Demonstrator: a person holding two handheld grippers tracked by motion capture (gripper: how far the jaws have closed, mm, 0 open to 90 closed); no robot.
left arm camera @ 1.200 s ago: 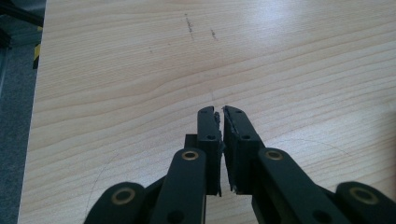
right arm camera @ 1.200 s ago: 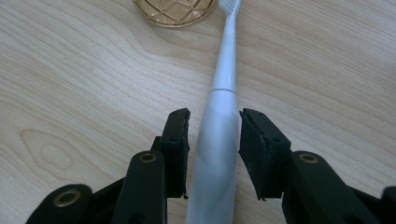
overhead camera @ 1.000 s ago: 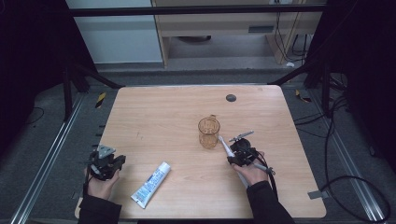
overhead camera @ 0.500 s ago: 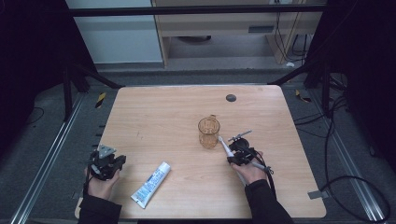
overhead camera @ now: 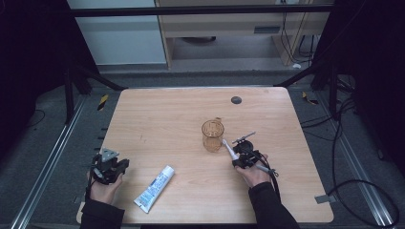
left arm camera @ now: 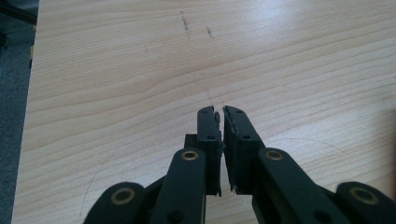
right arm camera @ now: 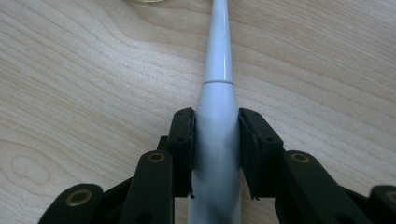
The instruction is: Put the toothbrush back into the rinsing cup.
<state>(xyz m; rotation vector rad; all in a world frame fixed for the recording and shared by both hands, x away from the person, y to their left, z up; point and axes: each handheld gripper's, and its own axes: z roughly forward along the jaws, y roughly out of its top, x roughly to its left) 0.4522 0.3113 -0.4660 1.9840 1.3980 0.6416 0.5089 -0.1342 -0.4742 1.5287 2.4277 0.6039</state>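
Right gripper [right arm camera: 215,154]: jaws clamp the white toothbrush [right arm camera: 218,93], head beside the amber cup [overhead camera: 212,135].
Left gripper [left arm camera: 221,140]: jaws nearly closed, empty, over the desk [overhead camera: 167,119].
Advice: probably lift the head above the rim, then lower slowly.

Light wood-grain worktop [overhead camera: 157,114], see-through amber cup [overhead camera: 212,135], white toothbrush [right arm camera: 218,93], white tube [overhead camera: 154,188] with blue print, black tongs [left arm camera: 222,119]
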